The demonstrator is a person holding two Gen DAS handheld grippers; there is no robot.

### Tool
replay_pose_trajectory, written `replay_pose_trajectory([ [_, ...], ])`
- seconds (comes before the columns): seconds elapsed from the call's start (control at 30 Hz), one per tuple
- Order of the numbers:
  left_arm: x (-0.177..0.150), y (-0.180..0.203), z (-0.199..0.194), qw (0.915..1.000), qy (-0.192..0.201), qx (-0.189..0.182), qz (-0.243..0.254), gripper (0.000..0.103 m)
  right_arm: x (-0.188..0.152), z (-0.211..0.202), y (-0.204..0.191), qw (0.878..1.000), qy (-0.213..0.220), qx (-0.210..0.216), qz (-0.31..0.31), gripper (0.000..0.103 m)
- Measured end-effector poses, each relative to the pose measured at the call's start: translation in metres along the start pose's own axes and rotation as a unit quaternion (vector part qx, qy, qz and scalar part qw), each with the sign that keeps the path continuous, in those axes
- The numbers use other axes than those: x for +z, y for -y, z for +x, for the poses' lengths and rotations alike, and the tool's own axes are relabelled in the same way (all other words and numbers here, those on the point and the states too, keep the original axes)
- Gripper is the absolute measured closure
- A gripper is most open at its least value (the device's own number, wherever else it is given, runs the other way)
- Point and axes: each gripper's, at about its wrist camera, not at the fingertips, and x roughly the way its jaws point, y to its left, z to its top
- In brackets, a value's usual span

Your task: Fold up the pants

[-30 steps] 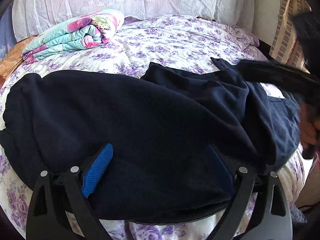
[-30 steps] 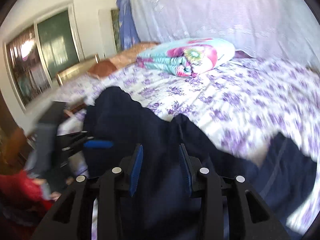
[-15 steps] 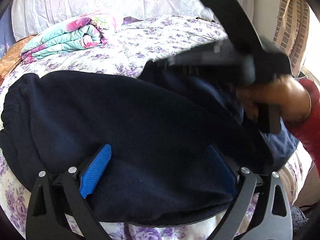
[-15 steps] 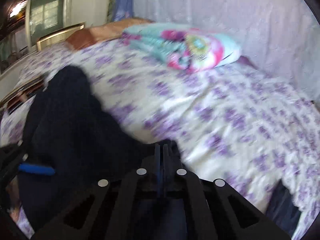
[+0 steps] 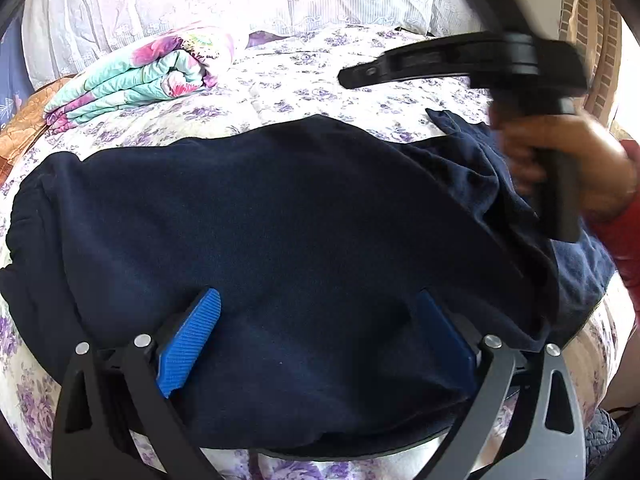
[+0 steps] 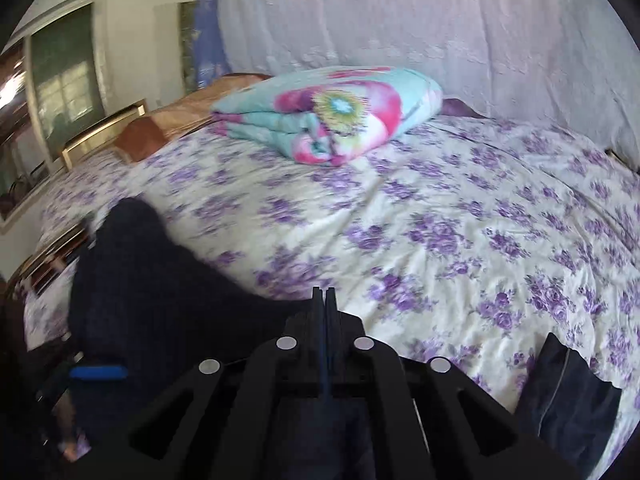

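Left hand-held gripper (image 5: 316, 344) agape over pants (image 5: 280, 216); right (image 6: 324, 300) pinched.

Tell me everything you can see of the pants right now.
The pants are dark navy and look like soft fleece, with a gathered band at the left end. They lie across the purple-flowered bedspread near its front edge, bunched at the right end. The open left gripper straddles the near edge. The right gripper is shut, seemingly pinching a fold.

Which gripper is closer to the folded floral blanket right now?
Right. The right gripper reaches out over the bedspread toward the blanket; the left gripper sits at the bed's near edge, the pants between.
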Motion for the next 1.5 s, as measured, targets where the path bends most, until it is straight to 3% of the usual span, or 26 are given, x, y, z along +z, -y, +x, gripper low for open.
replay_pose_trajectory([
  [0.07,0.0,0.0,0.0,1.0,0.001,-0.001,-0.003,0.007,-0.009,0.004,-0.011,0.999,-0.027,0.012,-0.015,0.099],
  [0.17,0.0,0.002,0.0,1.0,0.0,0.006,-0.001,0.007,-0.039,0.05,-0.018,0.992,-0.124,0.007,-0.015,0.101],
  [0.2,0.0,0.003,0.001,0.9999,-0.002,0.01,0.002,0.007,-0.044,0.053,-0.014,0.994,-0.106,0.016,-0.004,0.102],
  [0.27,-0.001,0.006,0.002,0.9997,-0.004,0.021,0.01,0.007,-0.039,0.049,-0.003,0.993,-0.11,0.035,0.034,0.102],
  [0.33,-0.001,0.008,0.002,0.9995,-0.003,0.028,0.015,0.007,-0.032,0.025,0.005,0.995,-0.078,0.033,0.055,0.096],
  [0.4,-0.001,0.007,0.001,0.9996,-0.003,0.026,0.014,0.007,-0.022,-0.005,0.016,0.998,-0.045,-0.022,0.041,0.055],
  [0.47,-0.001,0.004,0.0,0.9998,0.0,0.019,0.009,0.007,-0.018,-0.022,0.035,0.995,-0.028,-0.083,0.049,0.043],
  [0.6,0.0,-0.002,-0.003,1.0,0.006,0.0,-0.005,0.007,-0.024,-0.027,0.097,0.973,-0.07,-0.177,0.133,0.043],
  [0.73,0.0,-0.007,-0.006,0.9995,0.013,-0.021,-0.018,0.007,-0.039,-0.014,0.13,0.953,-0.106,-0.185,0.216,0.043],
  [0.87,0.0,-0.014,-0.009,0.9983,0.018,-0.045,-0.031,0.007,-0.052,0.012,0.14,0.936,-0.147,-0.218,0.234,0.042],
  [0.97,0.0,-0.017,-0.01,0.9974,0.022,-0.057,-0.038,0.007,-0.056,0.021,0.136,0.936,-0.146,-0.235,0.217,0.04],
  [1.0,0.0,-0.017,-0.01,0.9972,0.023,-0.059,-0.04,0.006,-0.054,0.022,0.135,0.939,-0.142,-0.235,0.208,0.046],
  [1.1,0.0,-0.018,-0.01,0.9971,0.024,-0.061,-0.04,0.006,-0.052,0.001,0.143,0.945,-0.111,-0.219,0.217,0.086],
  [1.33,0.0,-0.019,-0.01,0.9968,0.025,-0.065,-0.041,0.006,-0.095,-0.13,0.154,0.94,0.054,-0.146,0.303,0.103],
  [1.47,0.0,-0.019,-0.011,0.9966,0.026,-0.066,-0.042,0.006,-0.168,-0.248,0.143,0.908,0.173,-0.128,0.36,0.103],
  [1.5,0.0,-0.019,-0.011,0.9967,0.026,-0.065,-0.041,0.006,-0.186,-0.266,0.142,0.902,0.182,-0.126,0.371,0.103],
])
